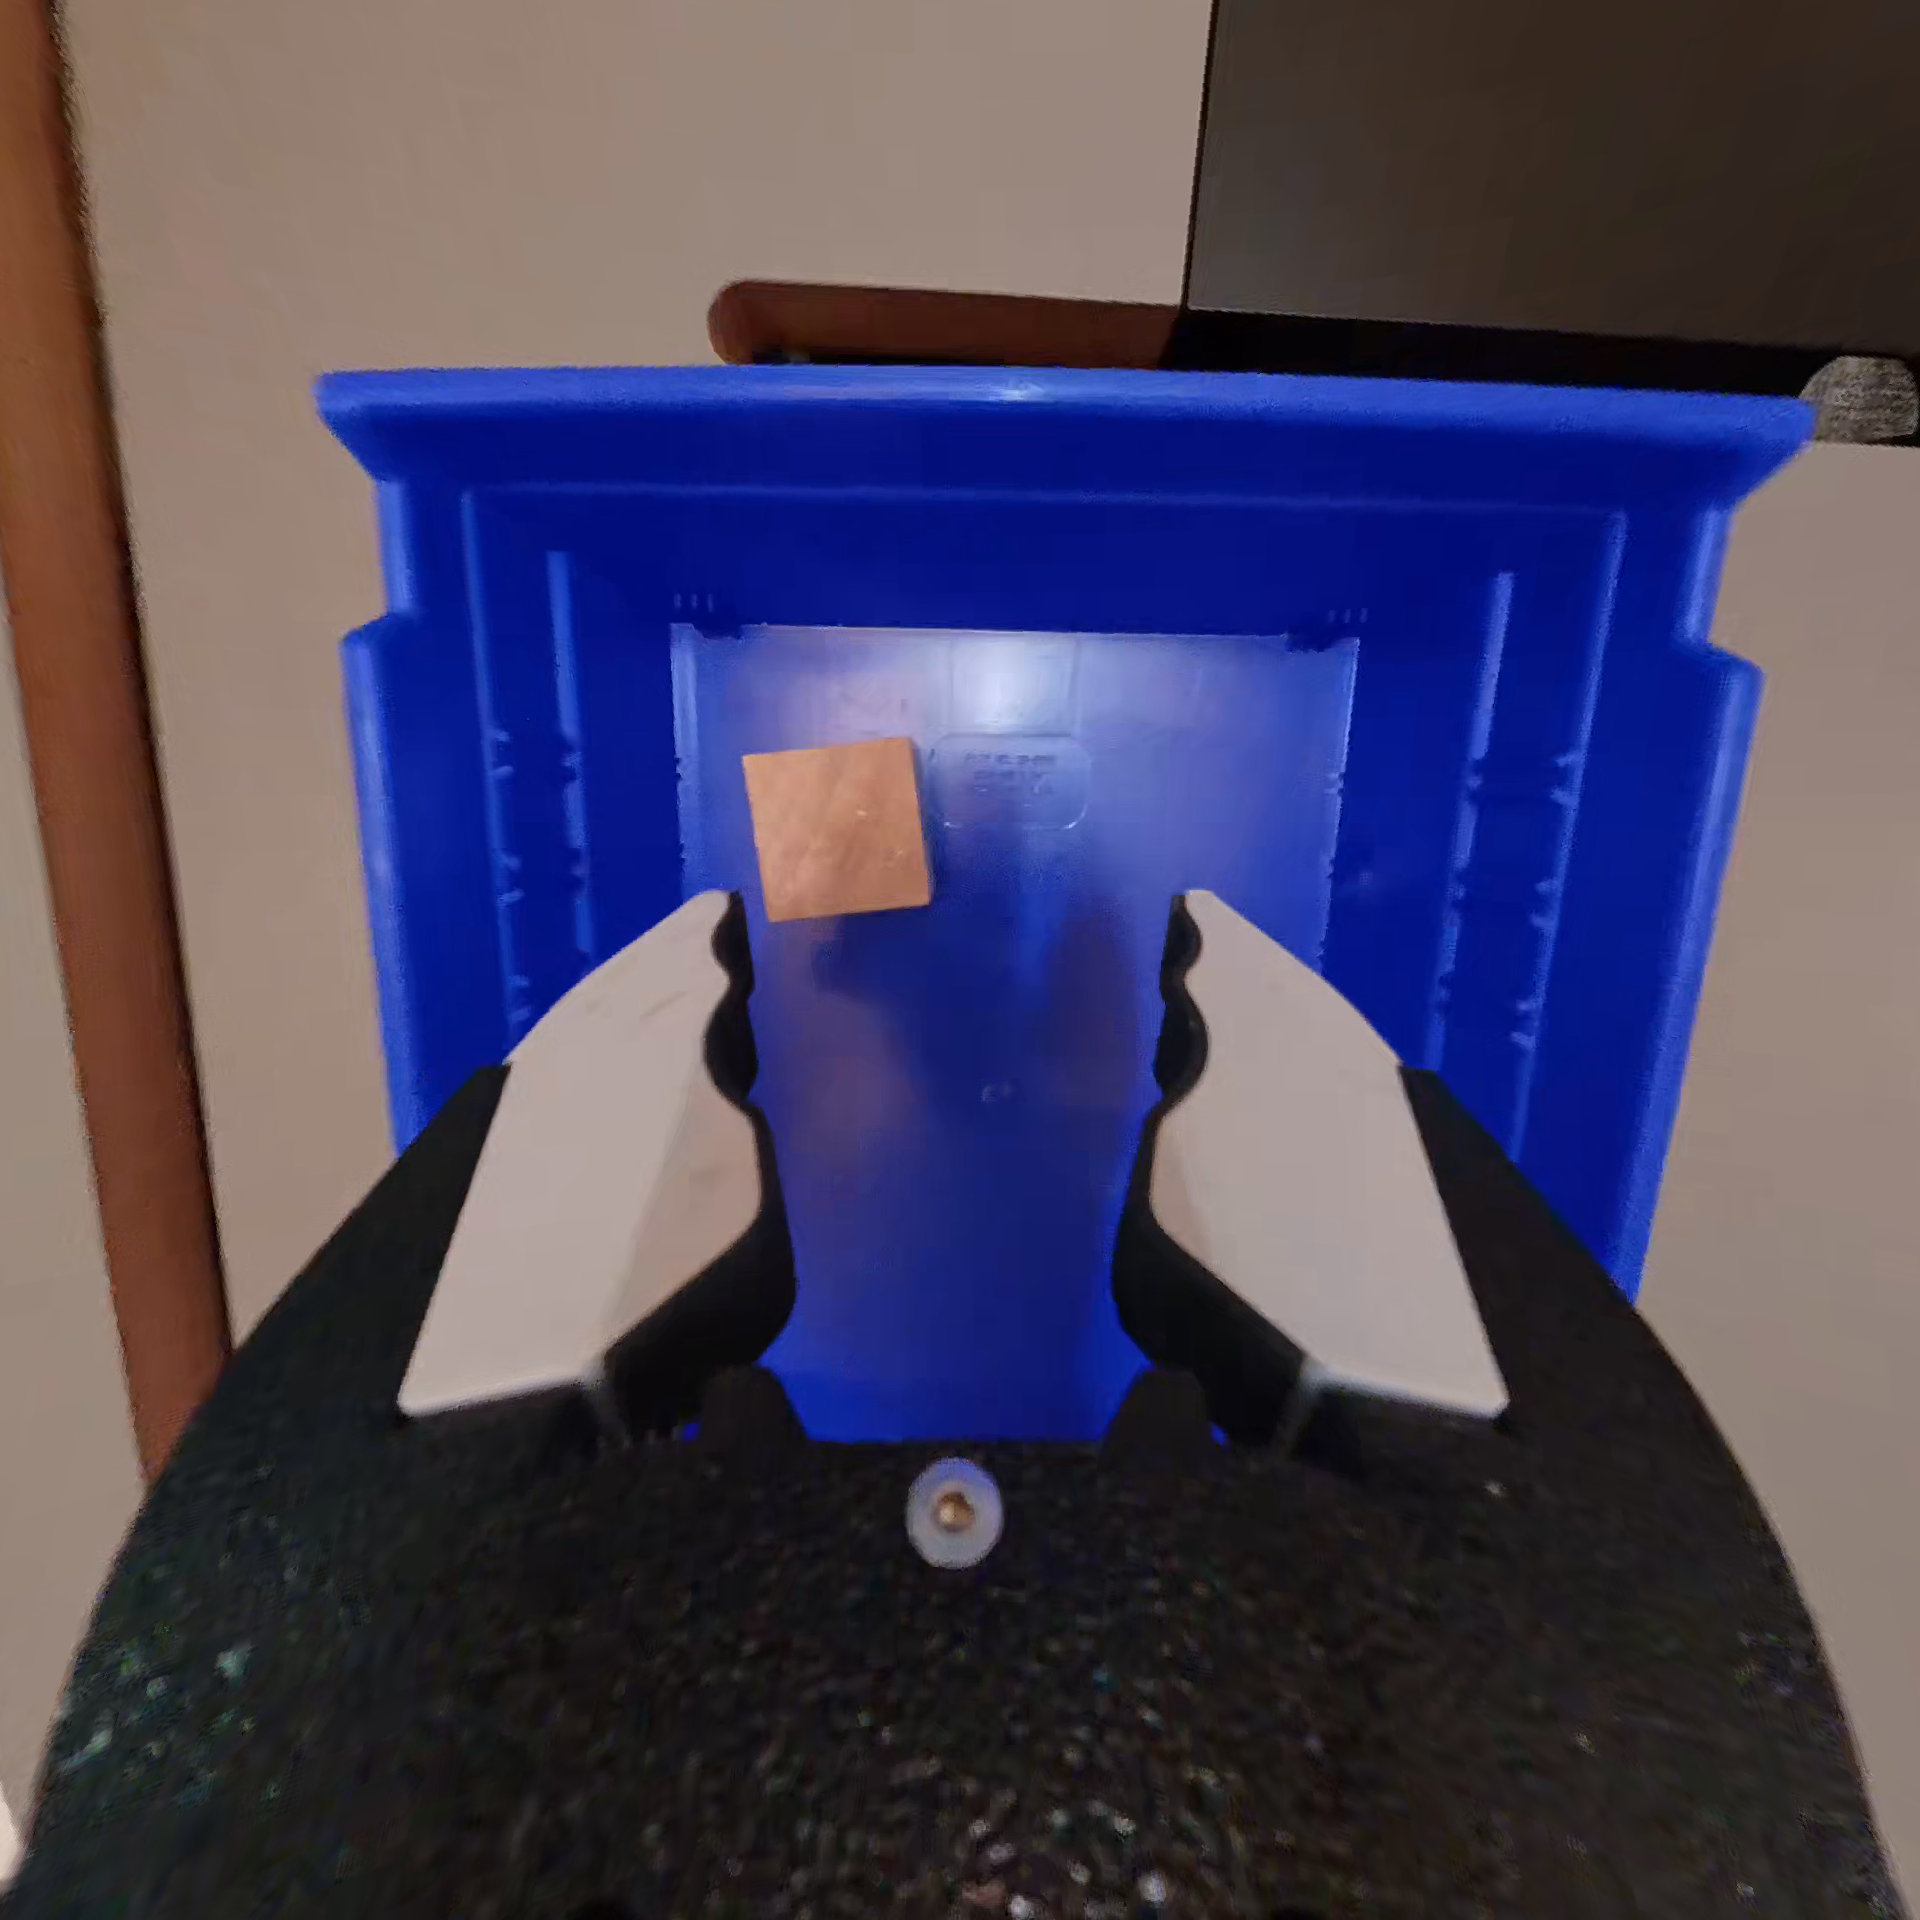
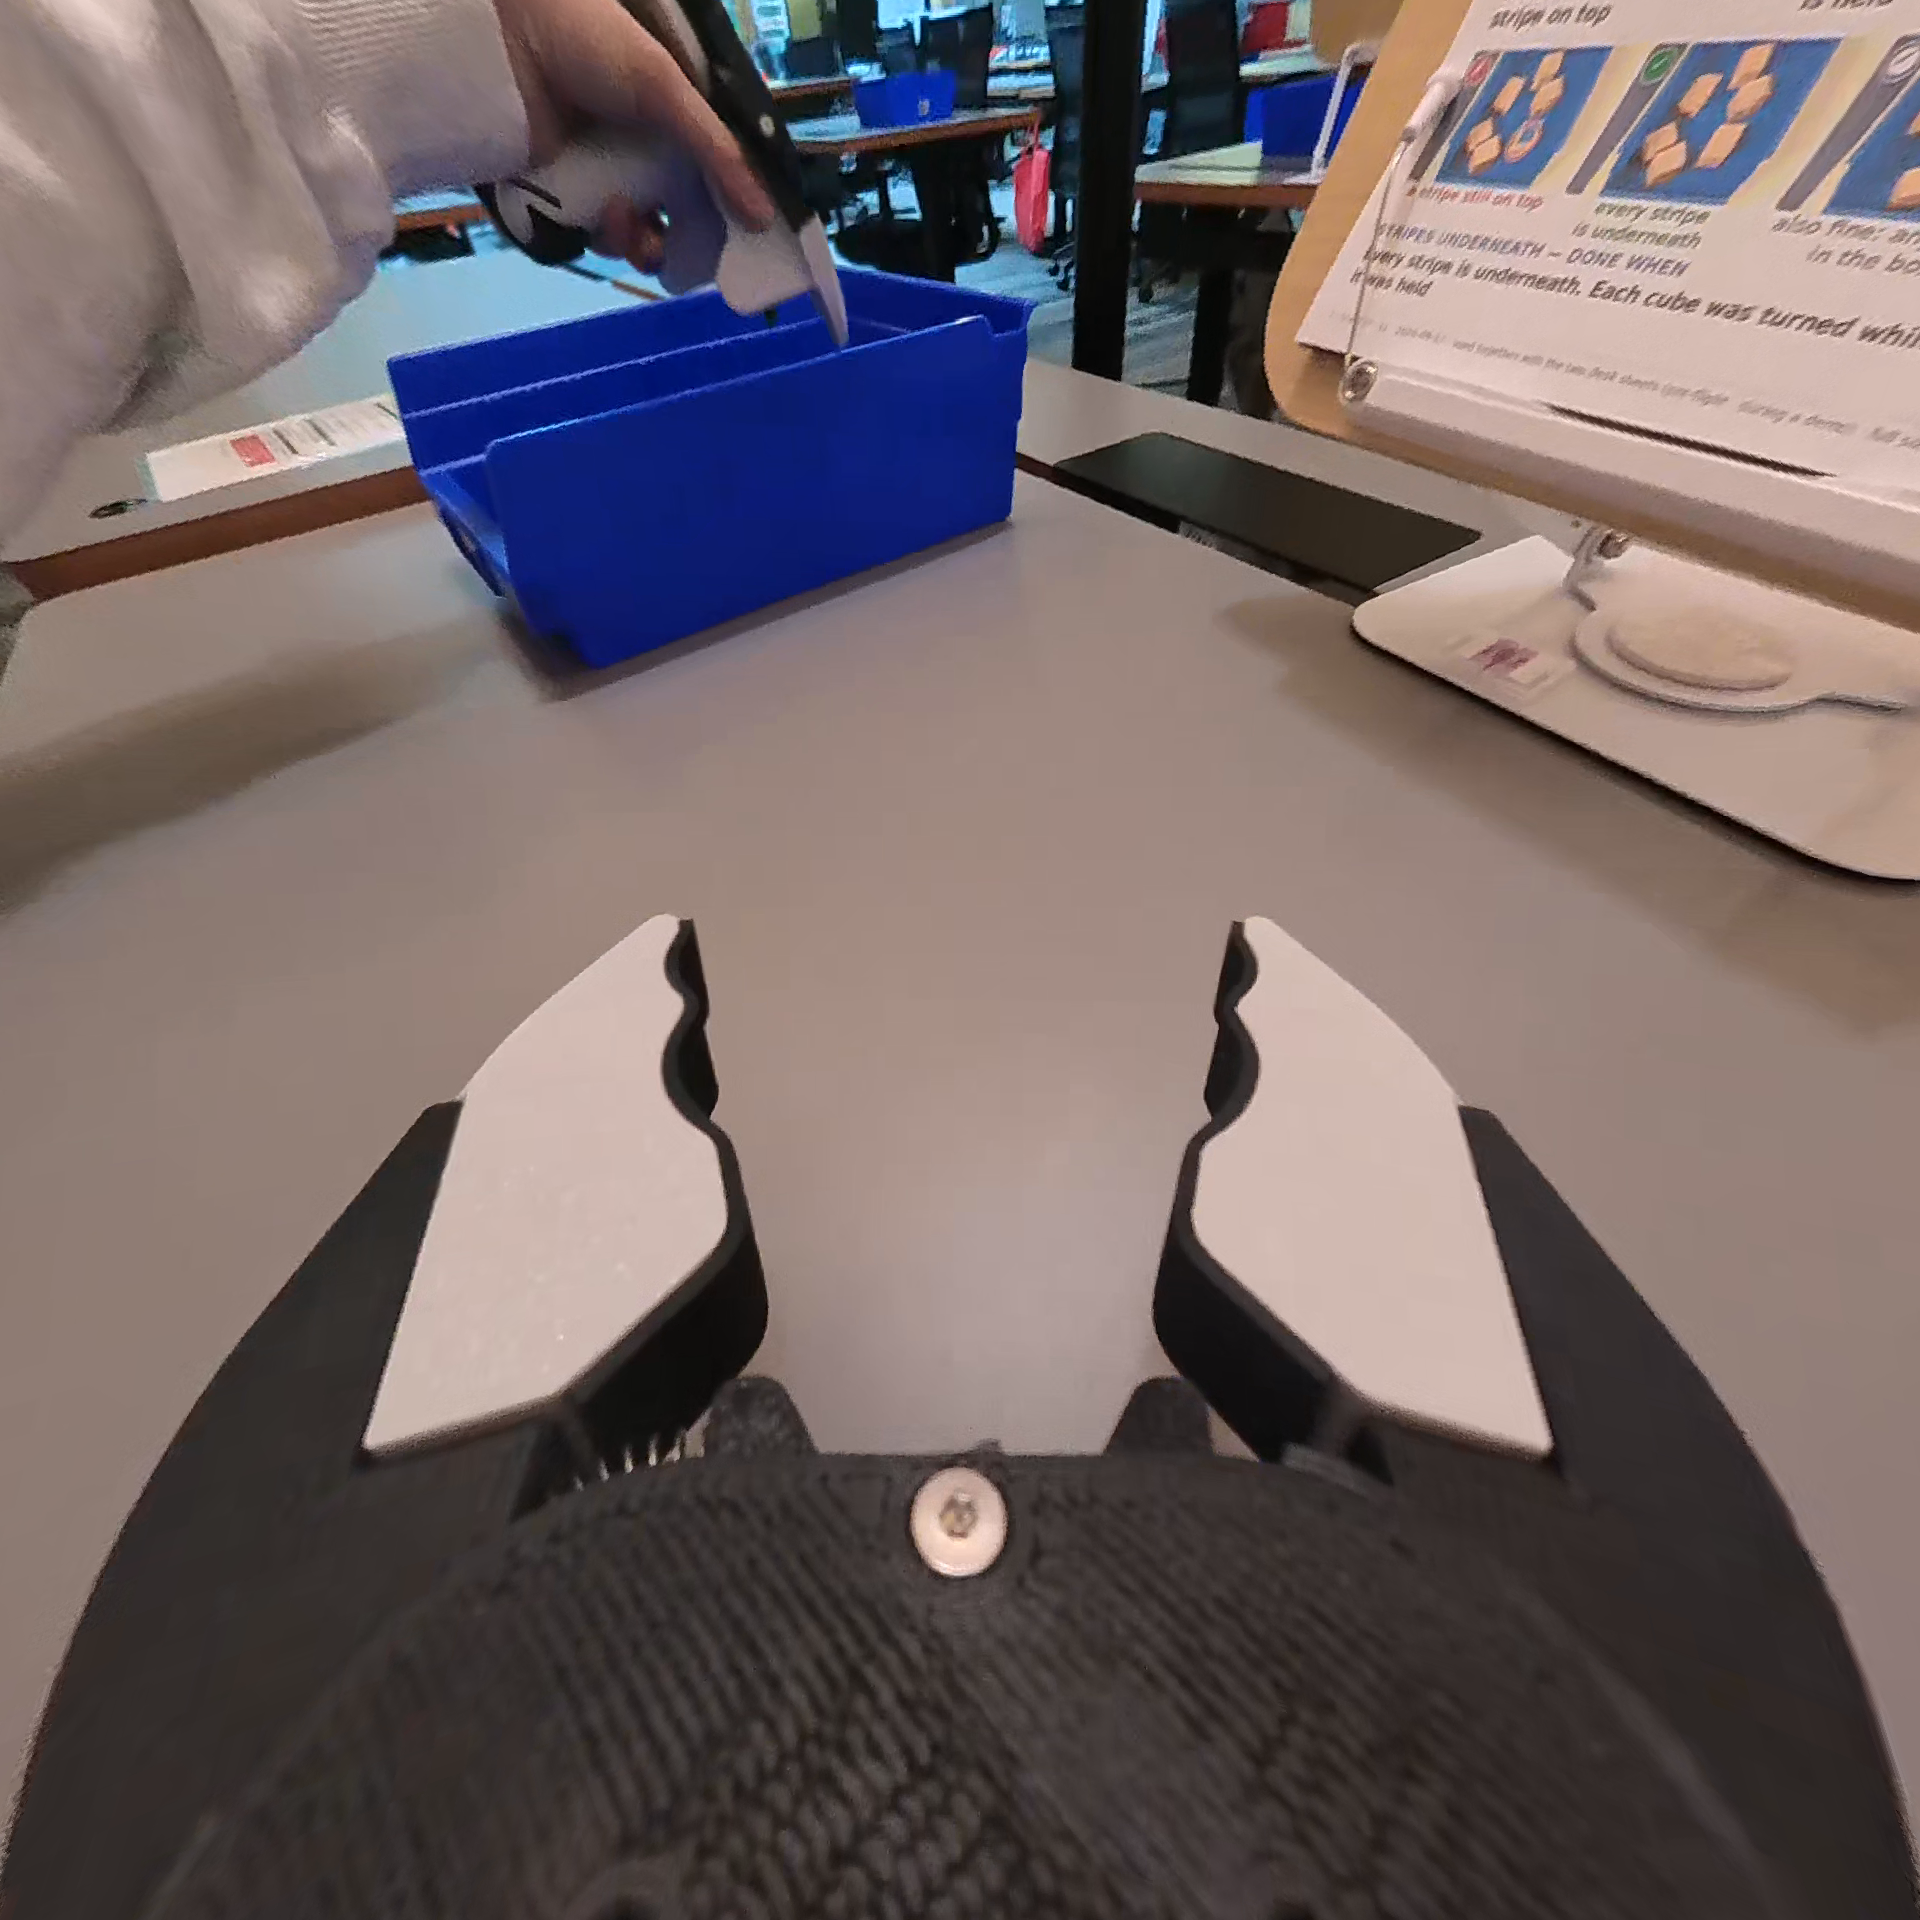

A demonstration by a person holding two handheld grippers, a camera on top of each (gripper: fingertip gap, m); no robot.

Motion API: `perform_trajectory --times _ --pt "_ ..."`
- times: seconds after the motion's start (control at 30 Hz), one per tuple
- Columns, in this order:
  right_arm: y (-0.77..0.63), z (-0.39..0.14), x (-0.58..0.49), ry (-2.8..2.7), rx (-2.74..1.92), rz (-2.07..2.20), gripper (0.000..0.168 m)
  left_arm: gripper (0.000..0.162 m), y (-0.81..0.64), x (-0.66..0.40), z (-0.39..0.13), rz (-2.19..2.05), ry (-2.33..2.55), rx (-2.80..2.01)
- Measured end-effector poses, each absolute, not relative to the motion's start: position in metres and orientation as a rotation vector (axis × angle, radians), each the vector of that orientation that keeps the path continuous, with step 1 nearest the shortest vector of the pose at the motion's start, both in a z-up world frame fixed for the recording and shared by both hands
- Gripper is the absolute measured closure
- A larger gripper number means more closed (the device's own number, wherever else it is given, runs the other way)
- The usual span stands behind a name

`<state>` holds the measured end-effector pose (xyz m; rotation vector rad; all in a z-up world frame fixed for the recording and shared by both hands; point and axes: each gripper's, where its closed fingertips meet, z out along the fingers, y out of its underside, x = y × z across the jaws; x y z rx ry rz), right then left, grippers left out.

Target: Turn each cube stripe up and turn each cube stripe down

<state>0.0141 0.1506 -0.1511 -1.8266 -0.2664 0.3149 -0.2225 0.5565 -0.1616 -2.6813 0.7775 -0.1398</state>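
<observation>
In the left wrist view I look straight down into a blue bin (image 1: pixel 1538 831). One wooden cube (image 1: pixel 836 829) lies on its floor, left of centre, with a plain face up and no stripe showing. My left gripper (image 1: pixel 956 914) is open and empty, its fingertips just short of the cube. In the right wrist view my right gripper (image 2: pixel 961 940) is open and empty, low over the bare grey table (image 2: pixel 935 748). The same blue bin (image 2: pixel 748 478) stands far ahead to the left, with the left gripper (image 2: pixel 800 281) and a sleeved hand reaching into it from above.
A white stand (image 2: pixel 1621 665) holding an instruction sheet (image 2: pixel 1662 197) is at the right. A black flat slab (image 2: pixel 1268 509) lies beside it. A paper label (image 2: pixel 270 447) lies behind the bin. Tables and chairs fill the background.
</observation>
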Motion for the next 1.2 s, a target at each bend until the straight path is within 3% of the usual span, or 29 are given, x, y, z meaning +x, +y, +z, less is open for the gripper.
perform_trajectory --times 0.03,0.23,0.37,0.67,0.87,1.07,1.2 --pt "0.150 -0.150 0.016 -0.265 -1.820 0.299 0.074 0.084 0.558 -0.221 -0.167 -0.138 0.766 -2.719" --pt "0.146 -0.147 0.021 -0.224 -1.796 0.314 0.075 0.089 0.574 -0.241 -0.190 0.125 0.716 -2.810" --pt "0.145 -0.145 0.020 -0.210 -1.789 0.338 0.076 0.087 0.578 -0.239 -0.199 0.052 0.630 -2.833" --pt "0.143 -0.144 0.018 -0.241 -1.779 0.320 0.071 0.099 0.582 -0.242 -0.223 0.051 0.558 -2.842" --pt "0.143 -0.146 0.017 -0.228 -1.776 0.378 0.089 0.116 0.582 -0.245 -0.236 0.083 0.590 -2.834" --pt "0.144 -0.147 0.019 -0.218 -1.768 0.375 0.126 0.116 0.580 -0.245 -0.235 0.083 0.738 -2.747" --pt "0.142 -0.146 0.019 -0.217 -1.757 0.389 0.130 0.116 0.572 -0.239 -0.222 0.009 0.819 -2.656"
